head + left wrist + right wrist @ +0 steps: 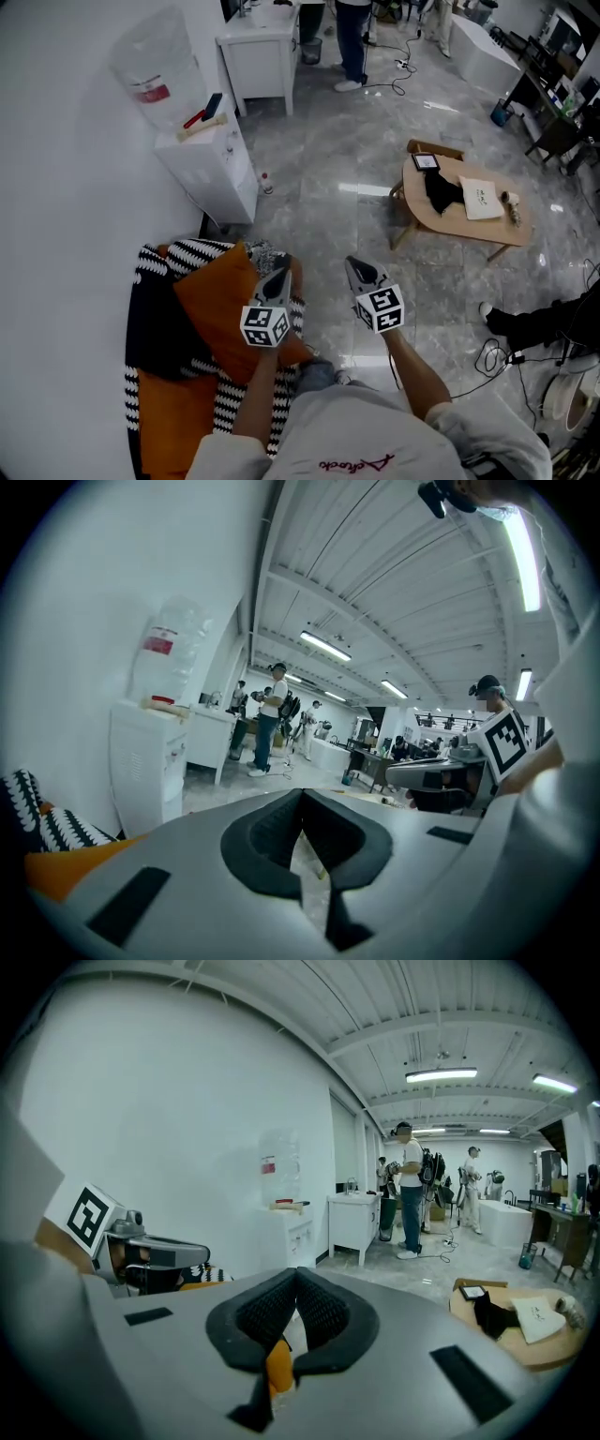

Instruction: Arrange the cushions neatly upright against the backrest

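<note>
The left gripper (278, 274) and right gripper (357, 270) are both closed and hold nothing. The orange cushion (217, 305) lies slanted on the sofa (232, 405), beside a black cushion (155, 323). The arranging seems not yet done.

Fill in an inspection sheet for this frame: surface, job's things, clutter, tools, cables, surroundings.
Surface: zigzag-patterned seat with an orange base, set against the white wall.
Job's things: orange cushion sits askew on the seat, overlapping a black cushion; they are not lined up neatly.
Clutter: low wooden table holding a black cloth, a paper and a tablet.
Tools: left tool shut, empty, above the orange cushion; right tool shut, empty, above the floor.
Cables: cable near the standing people; cable loops at lower right.
Surroundings: water dispenser, white cabinet.
</note>
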Demonstrator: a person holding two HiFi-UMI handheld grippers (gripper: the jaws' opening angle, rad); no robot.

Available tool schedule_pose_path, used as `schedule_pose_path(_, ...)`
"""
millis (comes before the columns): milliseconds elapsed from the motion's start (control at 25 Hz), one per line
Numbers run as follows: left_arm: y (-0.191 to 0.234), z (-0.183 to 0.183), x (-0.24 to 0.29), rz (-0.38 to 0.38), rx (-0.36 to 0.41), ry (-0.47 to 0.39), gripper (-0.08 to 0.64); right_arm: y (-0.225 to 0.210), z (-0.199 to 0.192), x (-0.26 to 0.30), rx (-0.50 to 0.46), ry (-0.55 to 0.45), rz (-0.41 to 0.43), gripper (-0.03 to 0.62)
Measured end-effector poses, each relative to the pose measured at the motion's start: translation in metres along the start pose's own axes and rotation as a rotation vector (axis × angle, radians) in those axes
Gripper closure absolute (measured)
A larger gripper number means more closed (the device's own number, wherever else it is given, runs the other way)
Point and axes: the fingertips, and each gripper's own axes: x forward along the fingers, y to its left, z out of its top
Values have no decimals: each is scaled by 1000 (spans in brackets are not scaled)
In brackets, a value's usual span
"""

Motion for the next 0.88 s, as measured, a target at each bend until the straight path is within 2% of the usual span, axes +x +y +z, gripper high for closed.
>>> schedule_pose_path(200,34,12,7,-6,-1,-18,531,14,16,35,-14,-10,4,566)
schedule_pose_path(520,62,19,13,7,-3,-12,531,21,19,68,-9,2,22,565)
schedule_pose_path(880,85,18,47,52,-31,2,531,1,27,112,-22,6,68,566)
